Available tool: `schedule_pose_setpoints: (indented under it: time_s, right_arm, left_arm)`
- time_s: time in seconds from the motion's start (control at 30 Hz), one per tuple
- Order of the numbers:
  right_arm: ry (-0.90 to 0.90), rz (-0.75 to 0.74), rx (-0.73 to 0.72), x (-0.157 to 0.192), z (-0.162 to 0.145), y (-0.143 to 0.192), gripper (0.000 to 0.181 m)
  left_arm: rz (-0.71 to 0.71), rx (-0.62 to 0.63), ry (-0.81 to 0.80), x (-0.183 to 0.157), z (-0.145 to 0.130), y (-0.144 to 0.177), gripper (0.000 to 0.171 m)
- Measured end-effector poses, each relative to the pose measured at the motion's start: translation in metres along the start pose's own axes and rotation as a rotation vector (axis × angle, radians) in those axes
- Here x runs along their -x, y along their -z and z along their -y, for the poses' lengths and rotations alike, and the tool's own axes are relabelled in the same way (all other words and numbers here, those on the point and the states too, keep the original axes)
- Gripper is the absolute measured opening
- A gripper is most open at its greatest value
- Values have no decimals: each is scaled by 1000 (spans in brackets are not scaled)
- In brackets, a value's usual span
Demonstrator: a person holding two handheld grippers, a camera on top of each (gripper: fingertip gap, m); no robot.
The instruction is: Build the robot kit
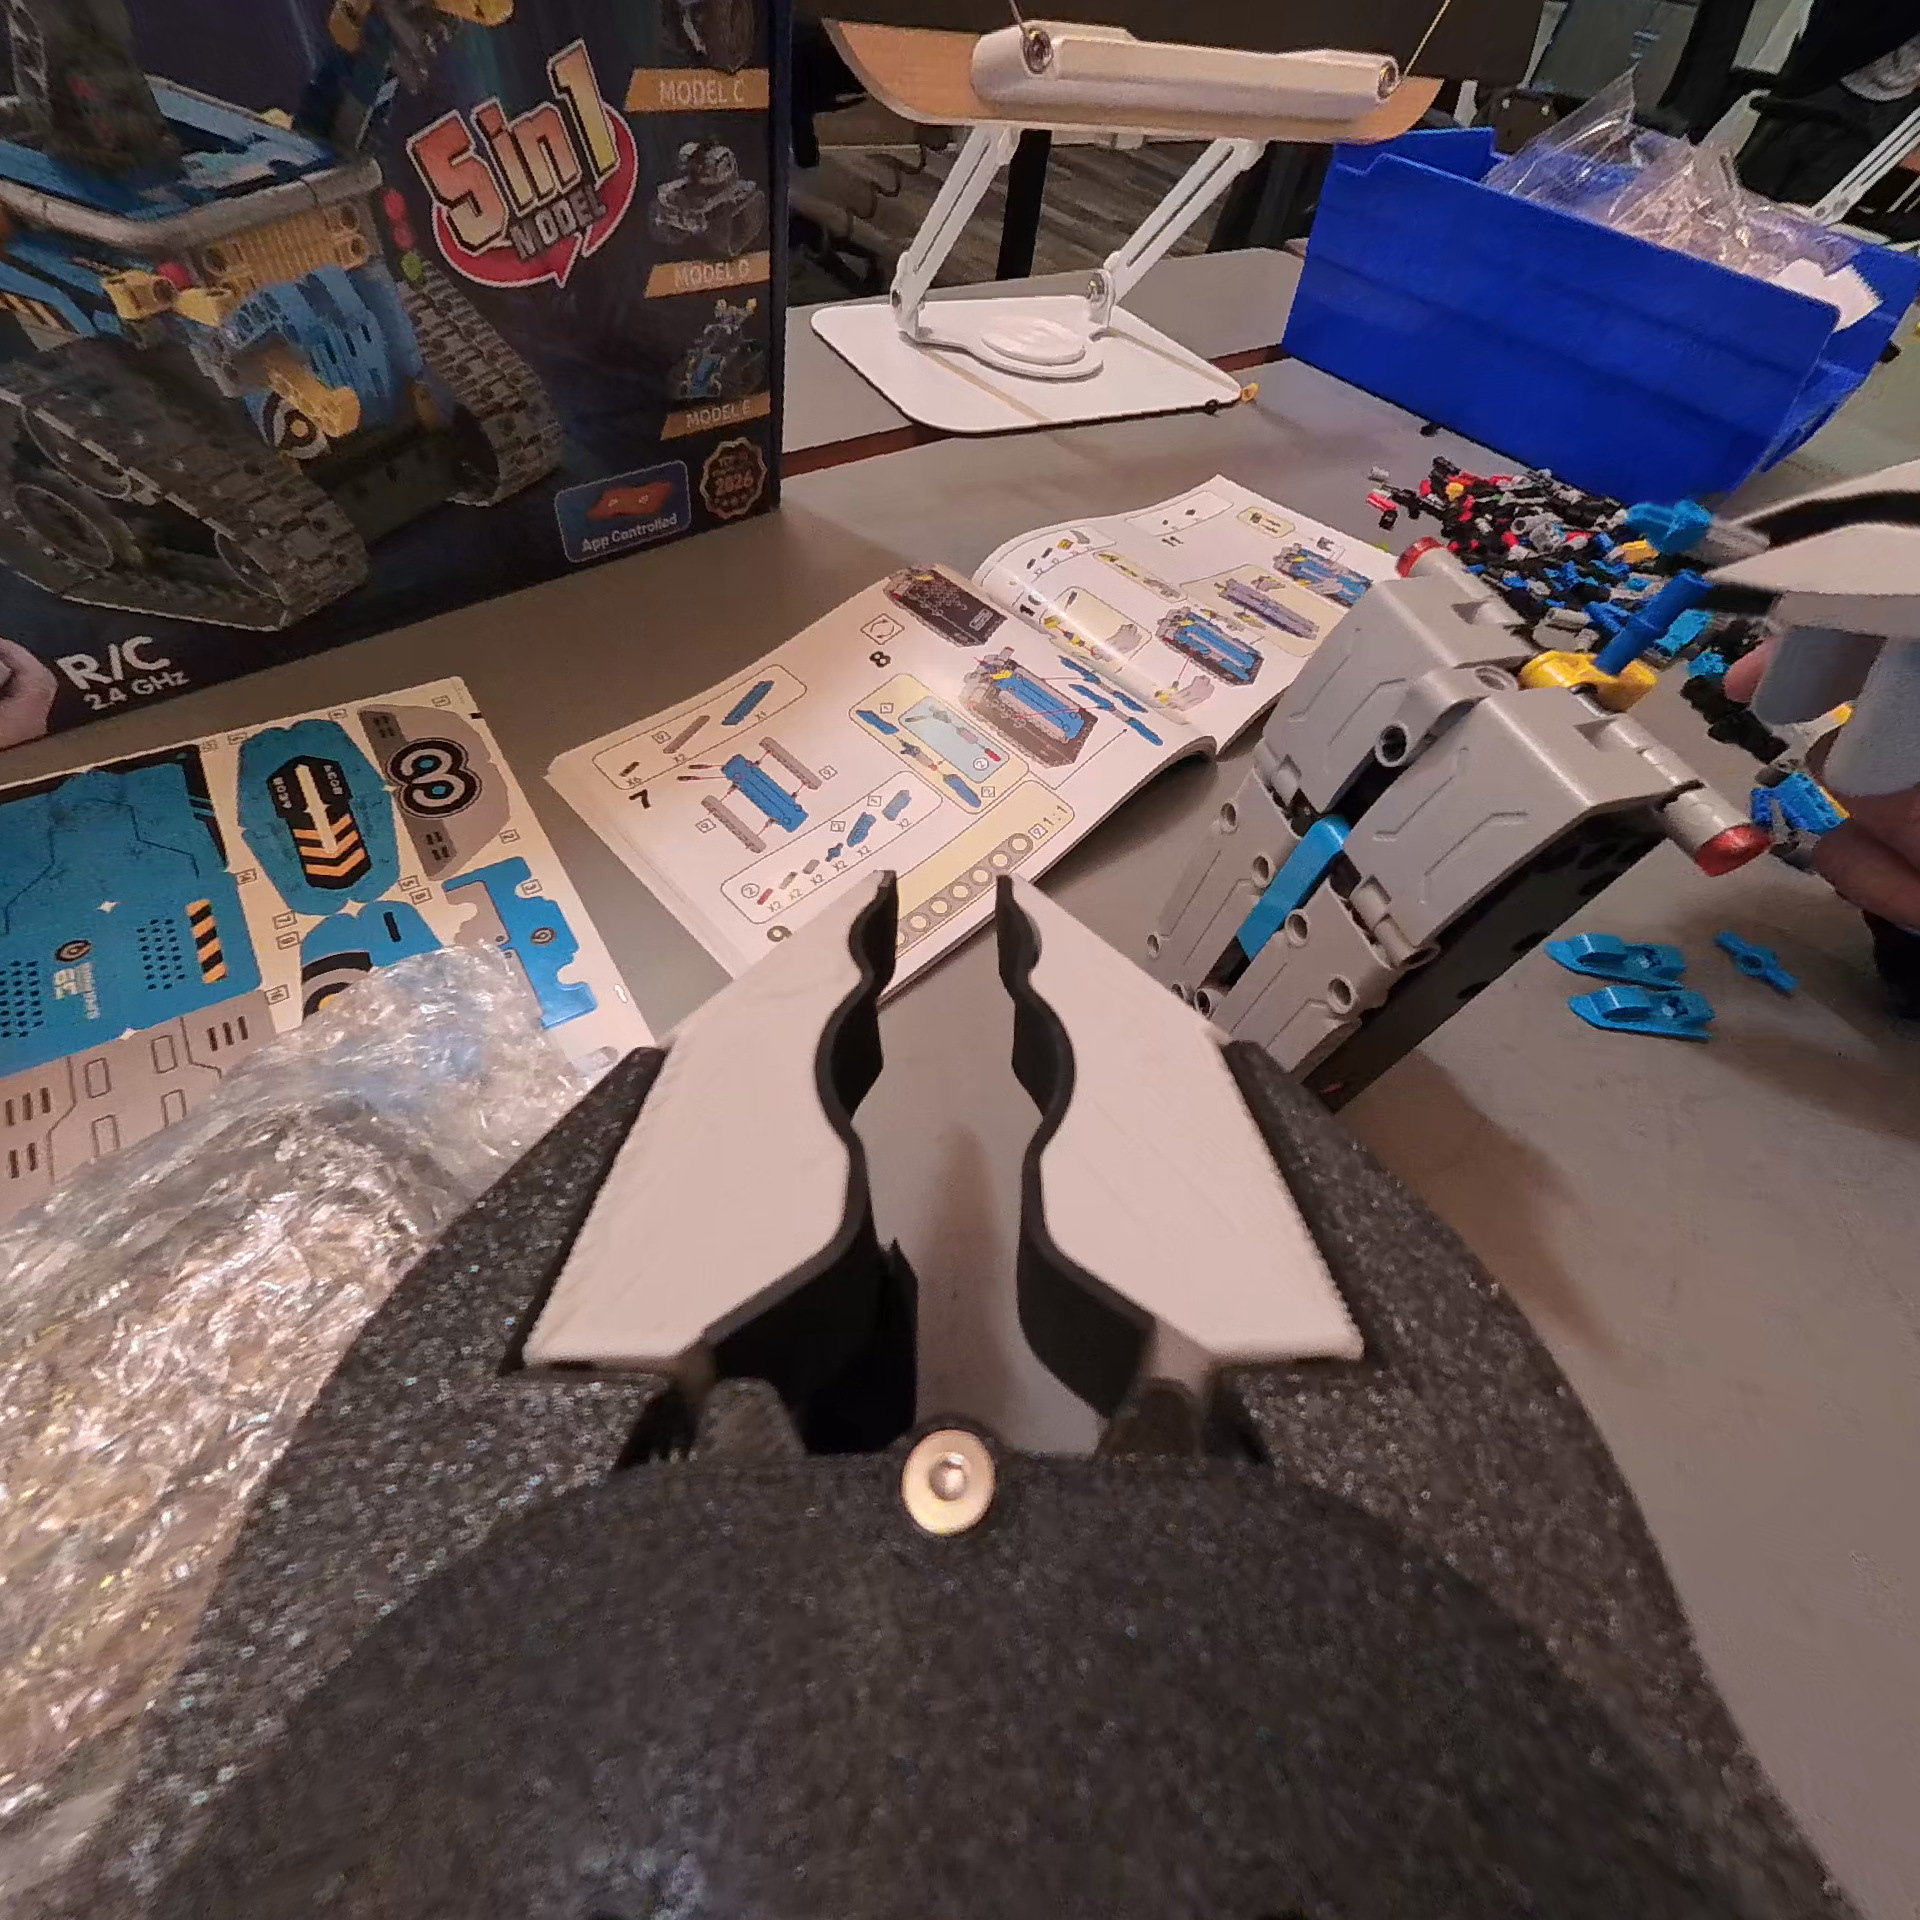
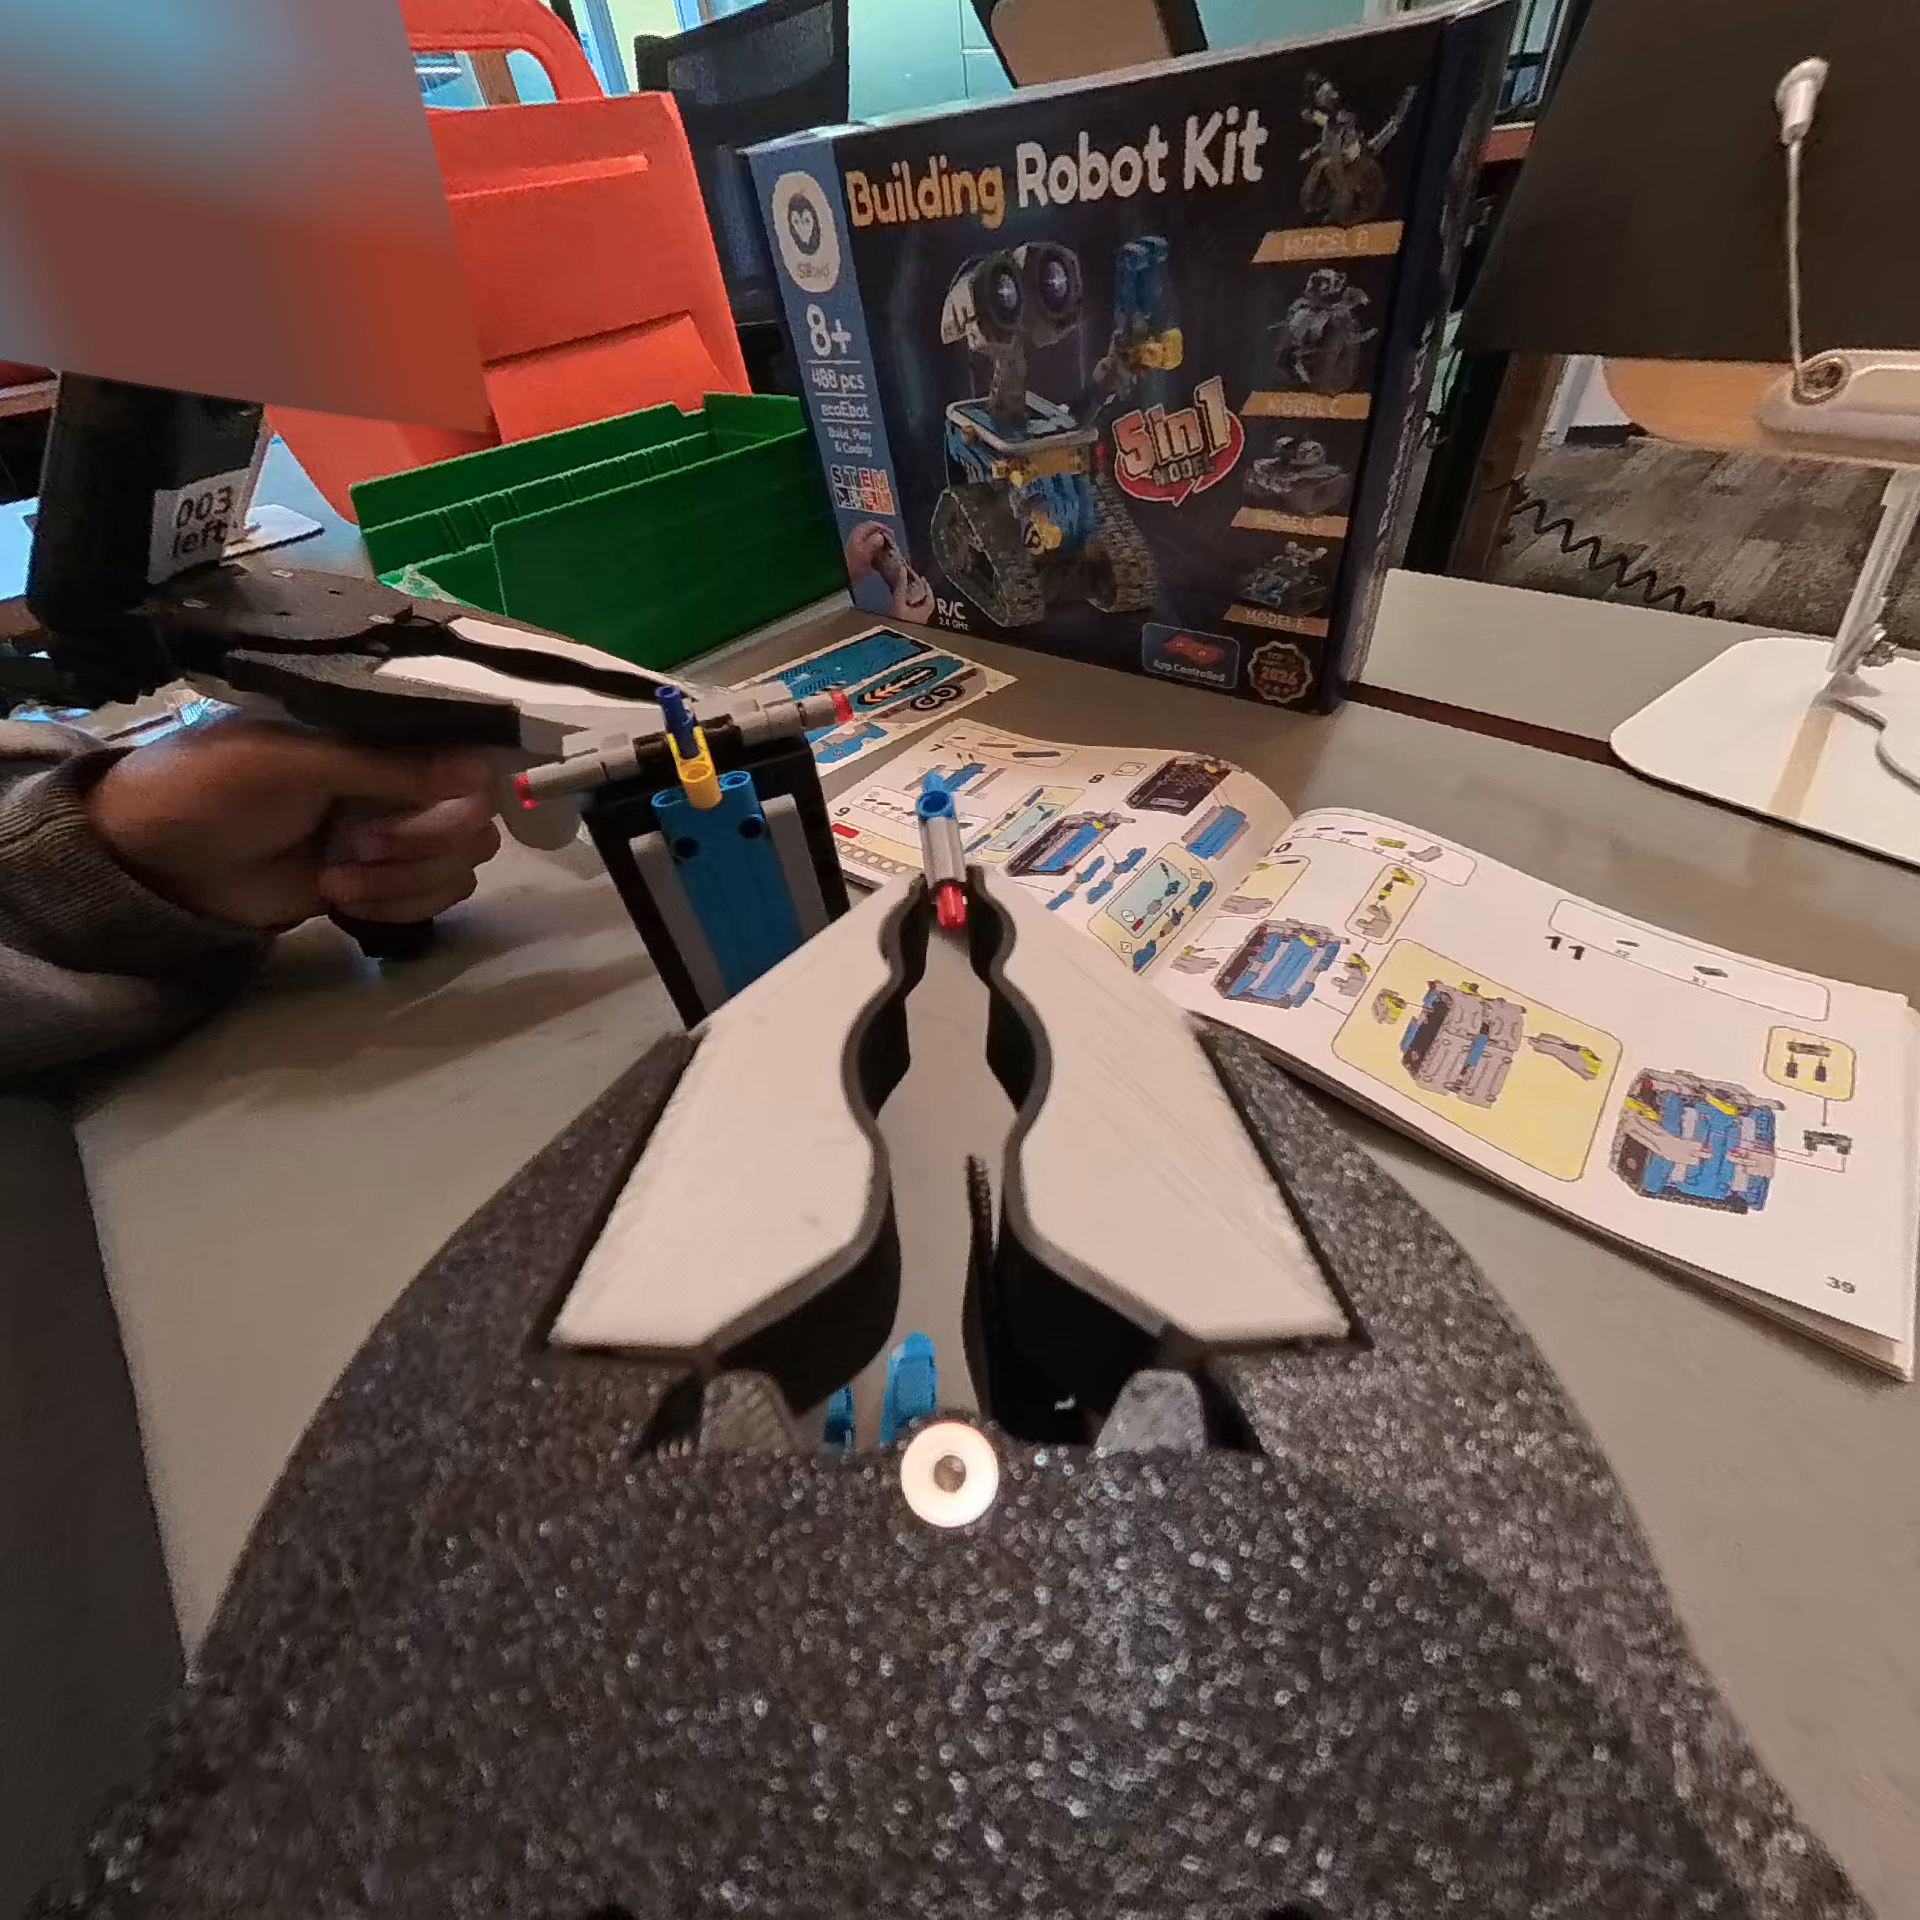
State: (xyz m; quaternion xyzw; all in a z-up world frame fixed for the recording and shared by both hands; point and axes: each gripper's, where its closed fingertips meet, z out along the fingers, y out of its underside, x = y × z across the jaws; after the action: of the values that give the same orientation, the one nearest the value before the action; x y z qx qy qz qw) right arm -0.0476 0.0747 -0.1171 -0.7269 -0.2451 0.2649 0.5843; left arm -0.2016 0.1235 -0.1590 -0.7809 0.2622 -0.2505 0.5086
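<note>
A grey, black and blue brick assembly (image 1: 1434, 831) leans on the table, with yellow and blue pins on its top end; it also shows in the right wrist view (image 2: 717, 862). My left gripper (image 1: 948, 904) is open and empty, just left of the assembly, over the open booklet's edge. From the right wrist view, the left gripper (image 2: 623, 712) sits beside the assembly's top. My right gripper (image 2: 951, 899) is shut on a small pin (image 2: 940, 847) with a blue head, pale shaft and red end, held near the assembly. In the left wrist view, the right gripper (image 1: 1714, 566) hovers over the assembly's top.
A kit box (image 1: 384, 312) stands at the back. An open instruction booklet (image 2: 1455, 987), a sticker sheet (image 1: 208, 883) and crumpled plastic wrap (image 1: 208, 1299) lie on the table. A blue bin (image 1: 1558, 312), a pile of small parts (image 1: 1538, 540), a white stand (image 1: 1039, 343) and a green bin (image 2: 623, 520) surround them. The tips of one gripper are about 15 cm away from the tips of the other.
</note>
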Motion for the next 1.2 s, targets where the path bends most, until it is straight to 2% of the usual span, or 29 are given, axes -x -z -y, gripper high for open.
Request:
schedule_pose_setpoints:
  time_s: [0.47, 0.53, 0.6, 0.7, 0.8, 0.87, 0.93, 1.03, 1.2]
  right_arm:
    - [-21, 14, -7, 0, 0, 0, 7]
    - [-64, 36, -19, 0, 2, 1, 7]
    - [-138, 121, -59, 7, 8, 2, 7]
    - [-274, 305, -126, 27, 20, 7, 7]
    - [-312, 434, -214, 43, 37, 18, 6]
    - [-302, 552, -226, 65, 42, 24, 7]
    - [-343, 685, -160, 91, 35, 23, 6]
    - [-422, 839, -78, 121, 29, 23, 7]
    - [-440, 886, -67, 138, 30, 22, 6]
  left_arm:
    - [5, -6, 4, 1, 1, 1, 18]
    - [5, -24, 1, 0, 4, 2, 18]
    - [-18, -79, -9, -5, 14, 6, 18]
    - [-121, -243, -46, -29, 43, 26, 18]
    - [-337, -413, -36, -71, 71, 60, 17]
    - [-526, -408, 19, -103, 73, 74, 17]
    - [-702, -351, 100, -128, 67, 82, 18]
    - [-789, -333, 175, -140, 63, 85, 16]
    - [-847, -336, 136, -150, 62, 94, 13]
